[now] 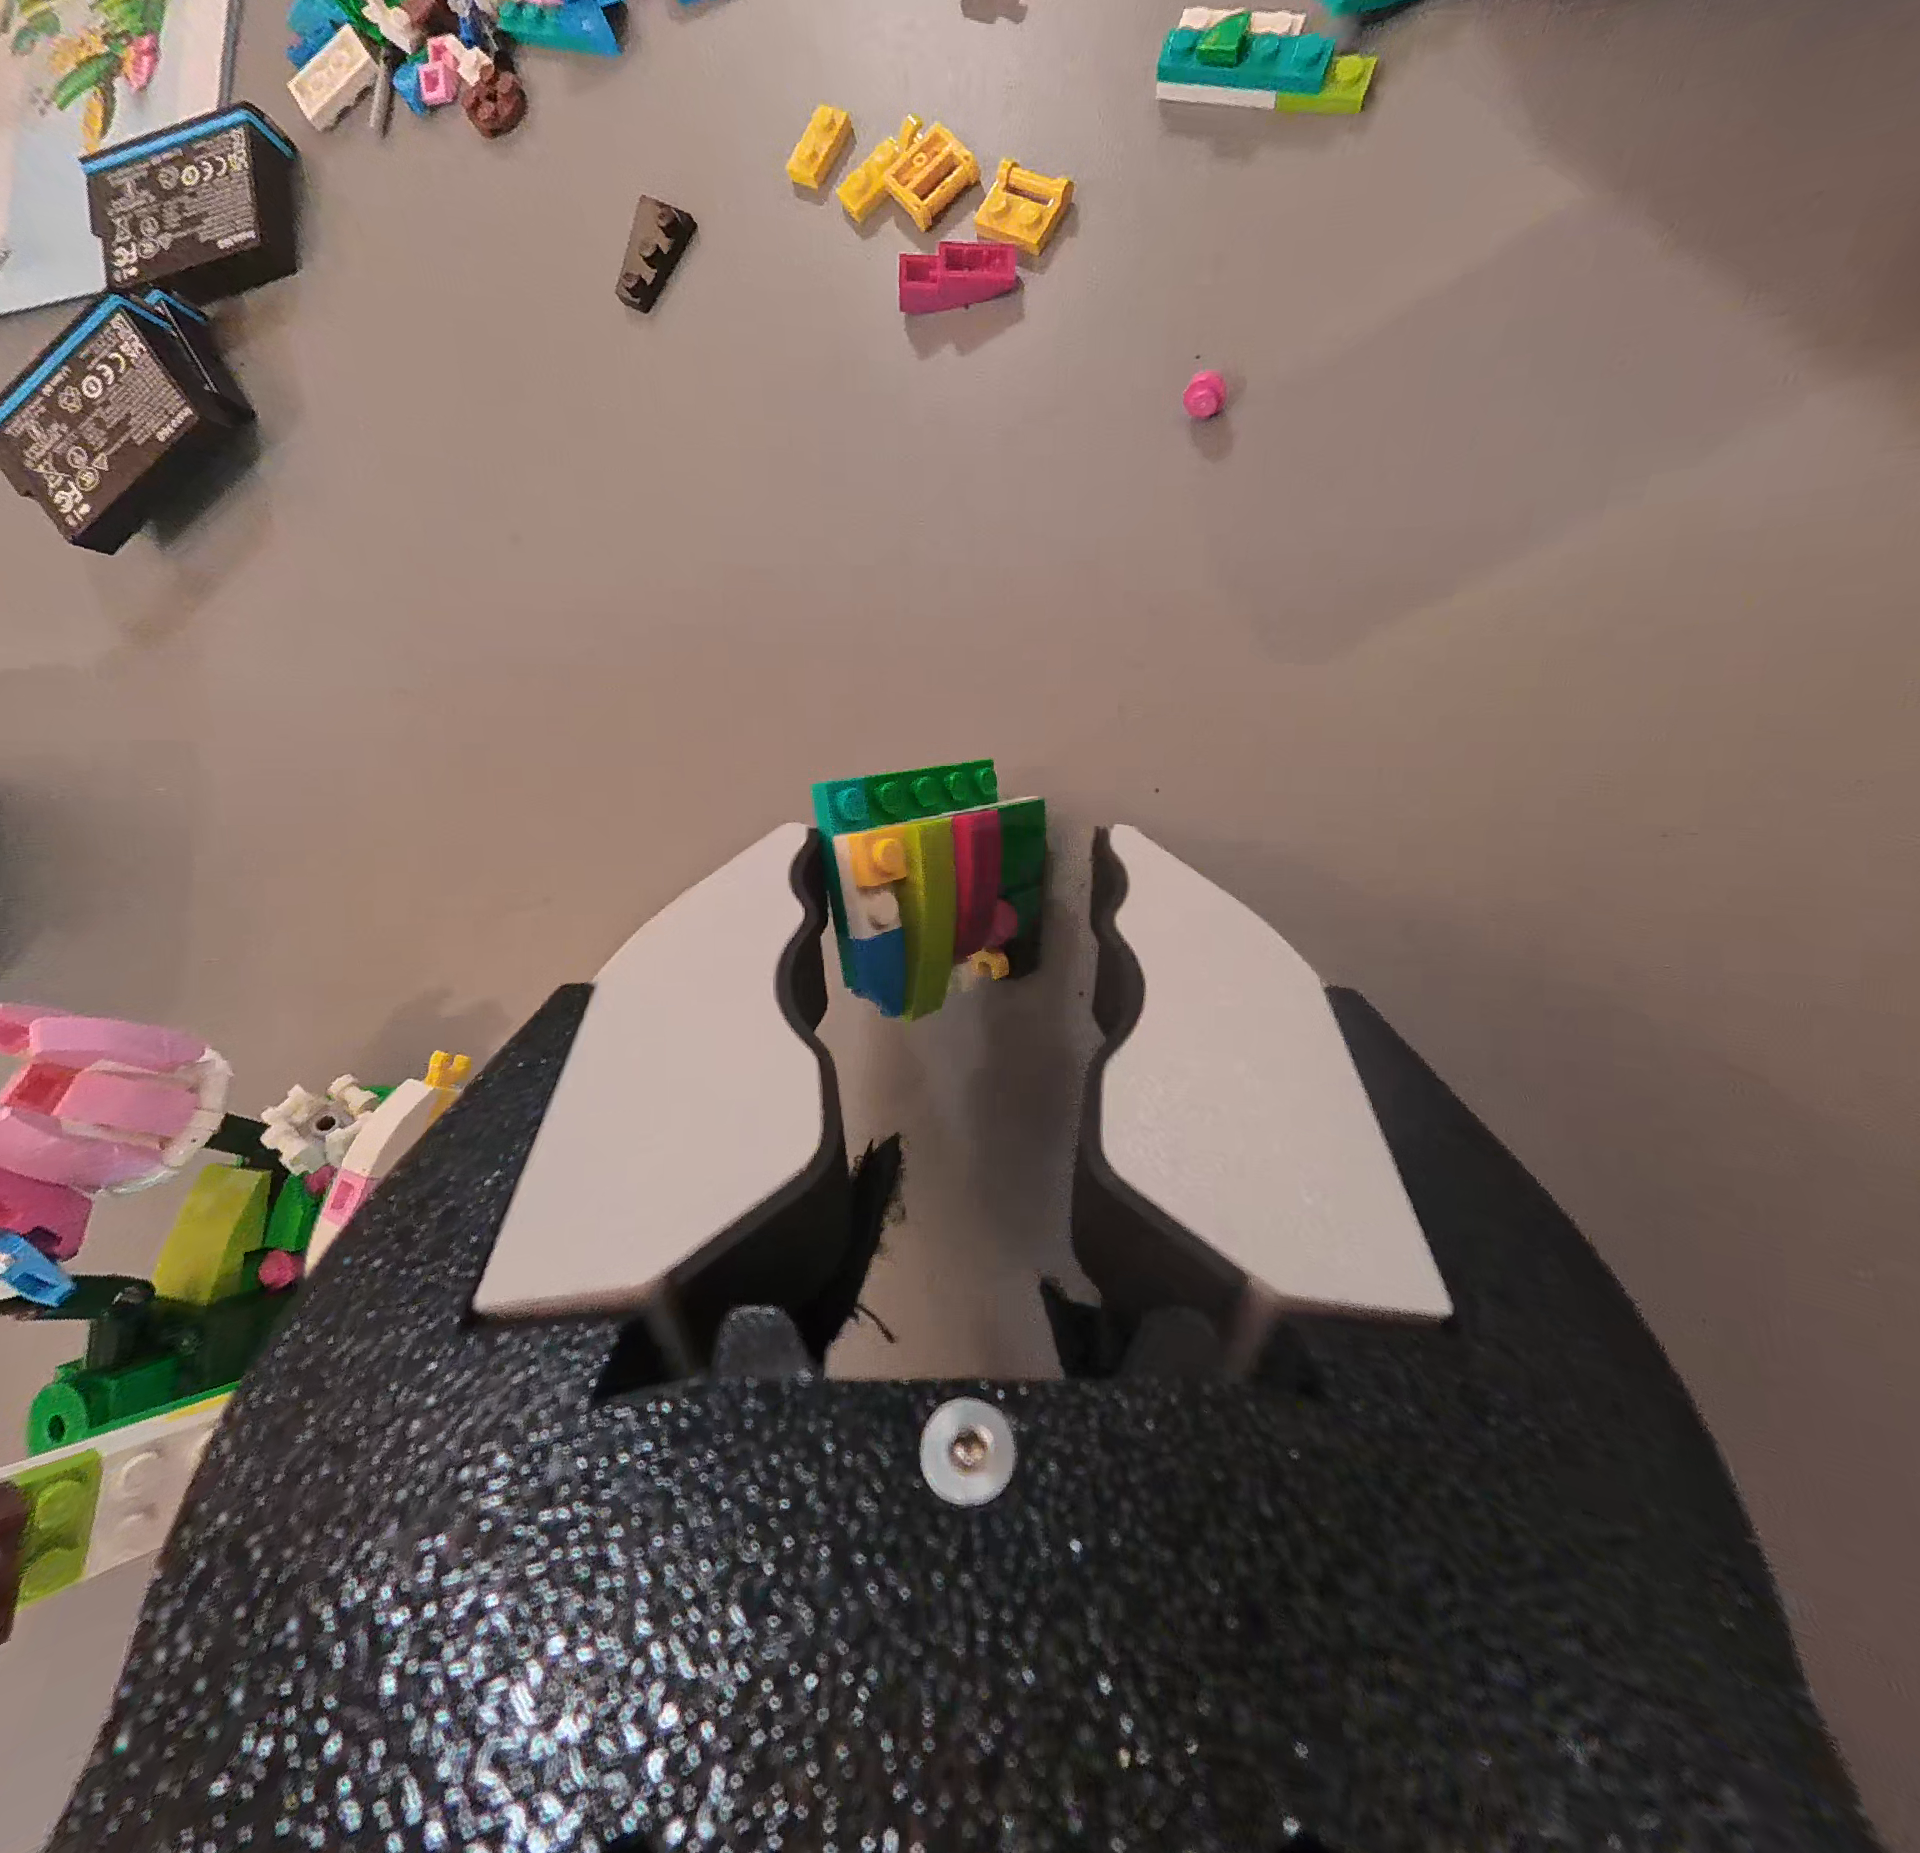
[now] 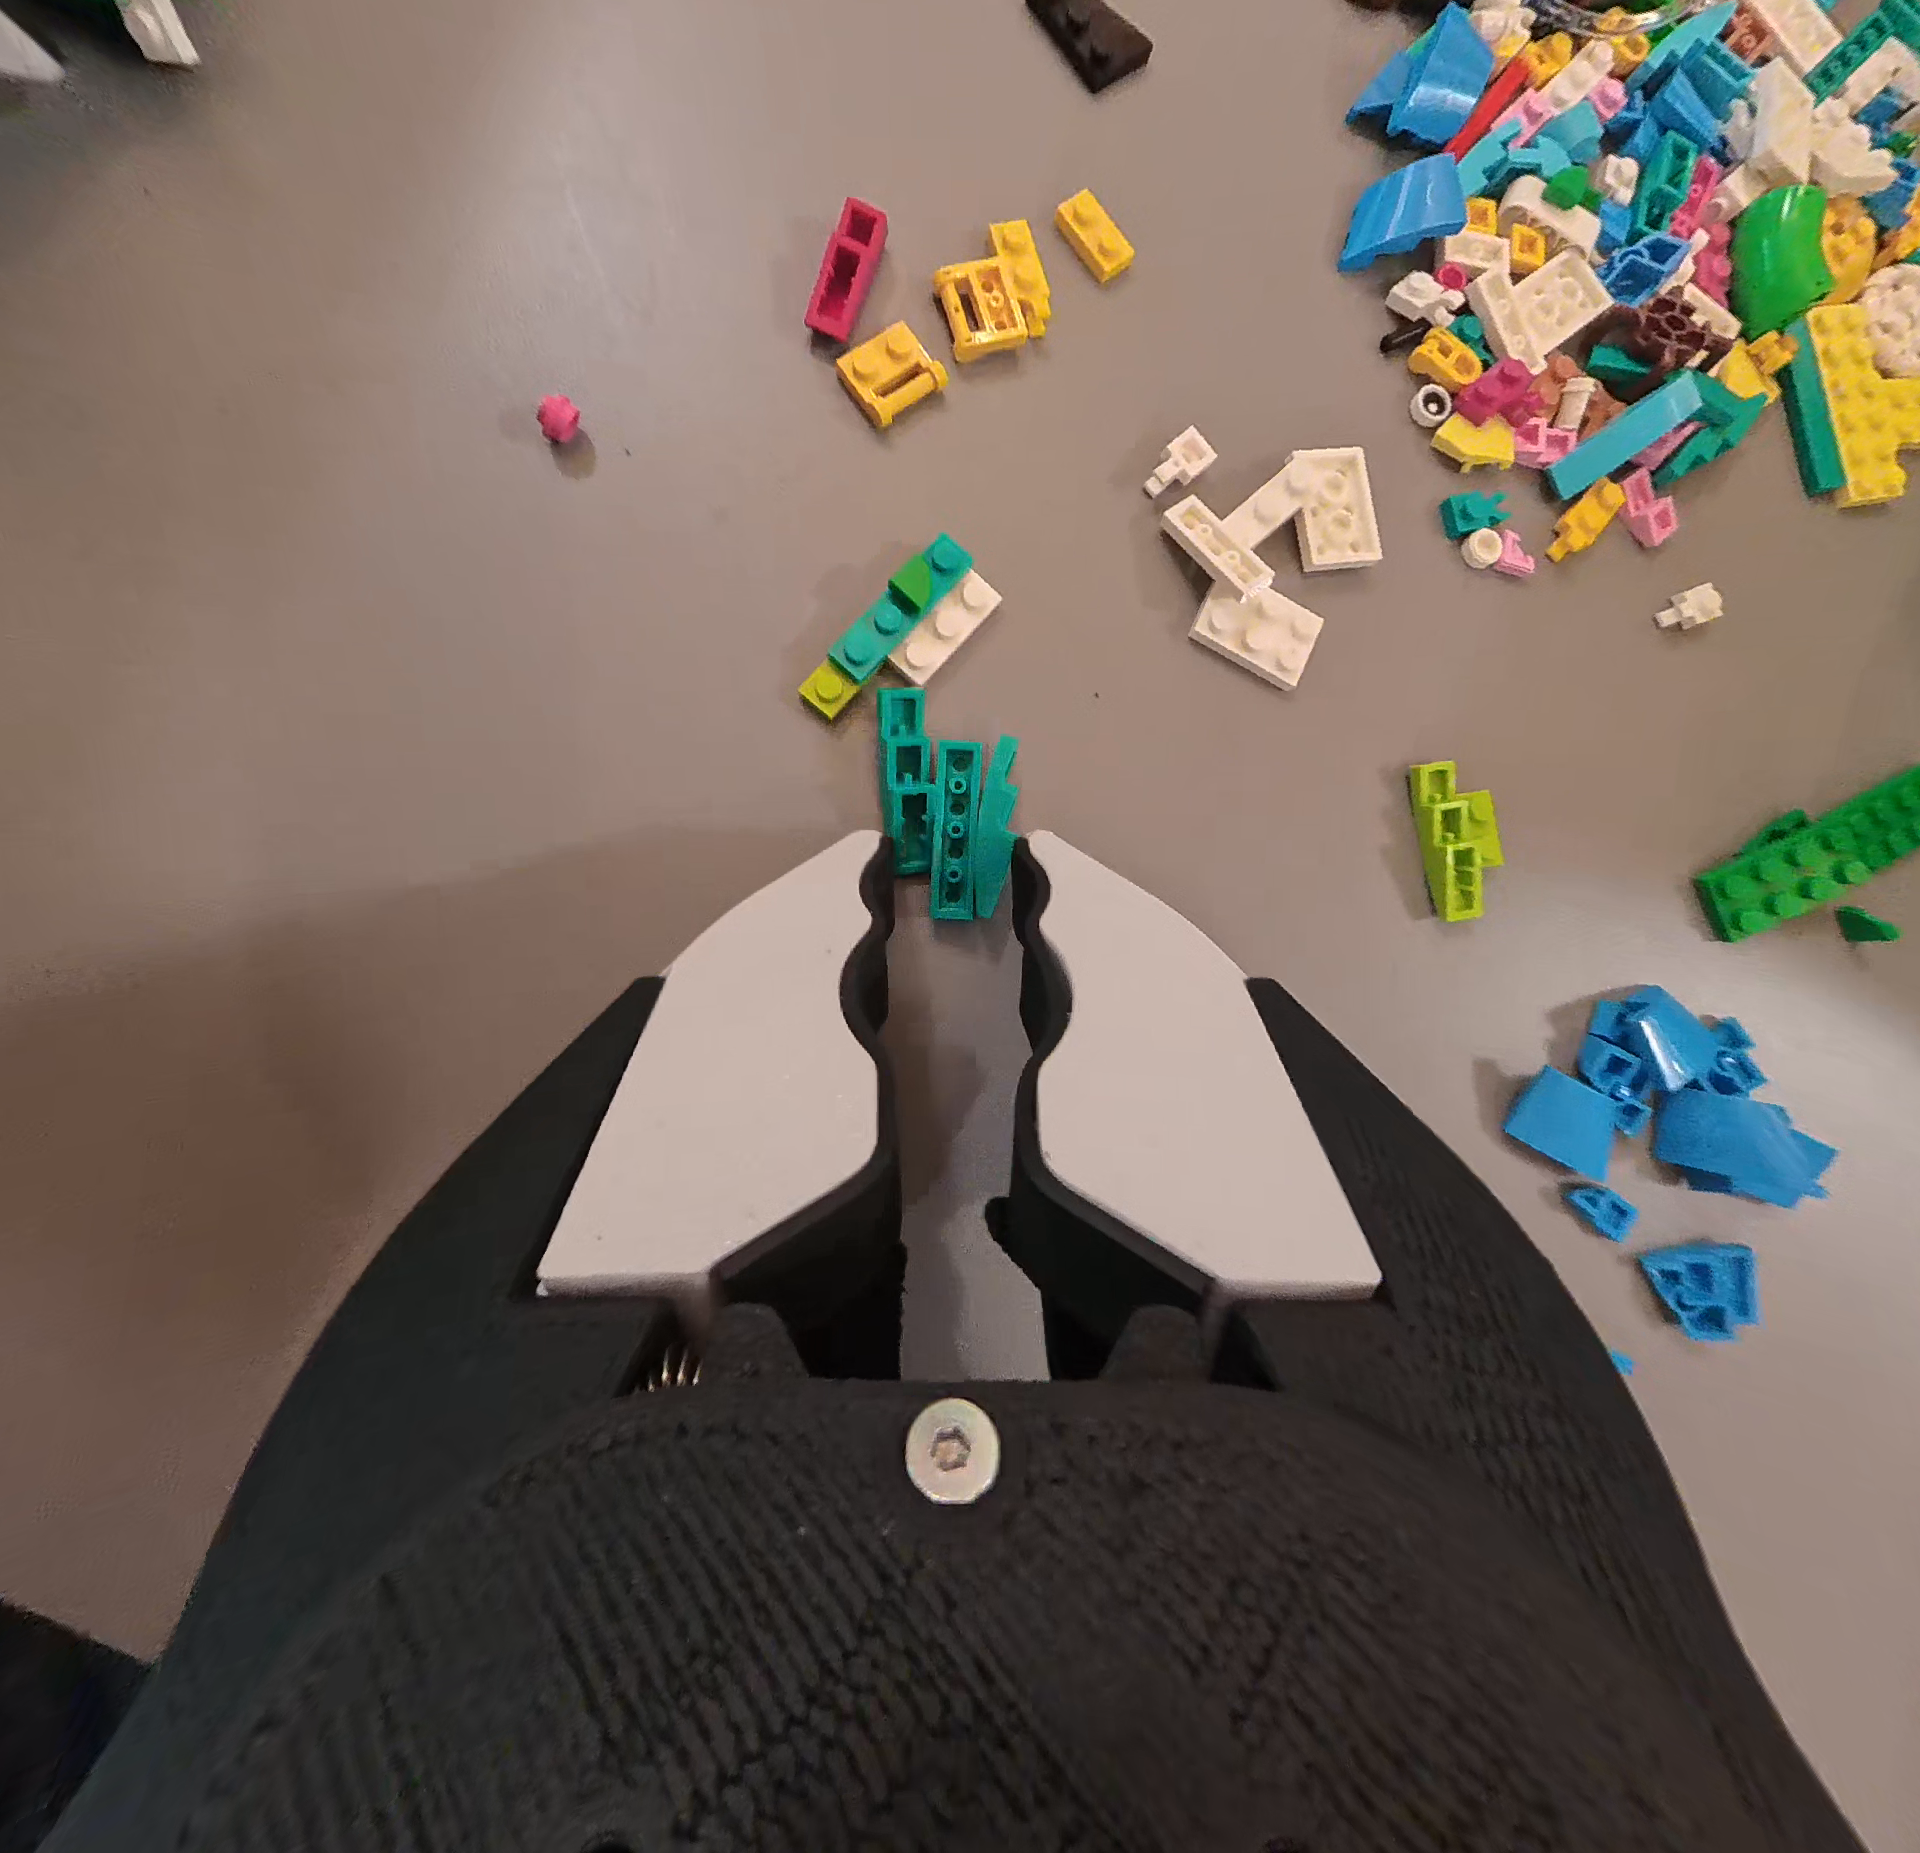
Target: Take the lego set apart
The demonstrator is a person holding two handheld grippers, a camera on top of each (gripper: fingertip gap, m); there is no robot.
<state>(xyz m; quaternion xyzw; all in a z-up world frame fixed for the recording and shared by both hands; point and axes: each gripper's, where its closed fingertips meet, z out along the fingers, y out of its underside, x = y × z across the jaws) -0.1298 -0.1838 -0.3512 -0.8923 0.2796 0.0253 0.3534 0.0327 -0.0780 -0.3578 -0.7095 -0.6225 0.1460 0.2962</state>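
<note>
In the left wrist view my left gripper [image 1: 951,847] is open around a small multicolour lego chunk [image 1: 930,889] of green, lime, magenta, yellow, white and blue bricks. The chunk touches the left finger [image 1: 707,1034], with a small gap to the right finger [image 1: 1226,1034]. A pink and green flower build [image 1: 135,1180] sits at the lower left. In the right wrist view my right gripper [image 2: 951,847] is shut on a teal lego piece [image 2: 940,816] of several plates seen from their undersides, held above the grey table [image 2: 312,660].
Loose brick piles lie at the top [image 1: 468,16] and the upper right [image 2: 1662,245]. Yellow pieces [image 1: 925,172], a magenta brick [image 1: 956,276], a black wedge [image 1: 655,250], a pink stud [image 1: 1205,395], a teal-white-lime assembly [image 2: 899,624], white plates [image 2: 1278,556], blue pieces [image 2: 1662,1107] and two black battery packs [image 1: 187,203] are scattered around. The gap from one gripper's tips to the other's is roughly 20 cm. My left gripper's tips are some 9 cm from the pink stud [image 1: 1205,395]. Look for it in the right wrist view [image 2: 549,414] too.
</note>
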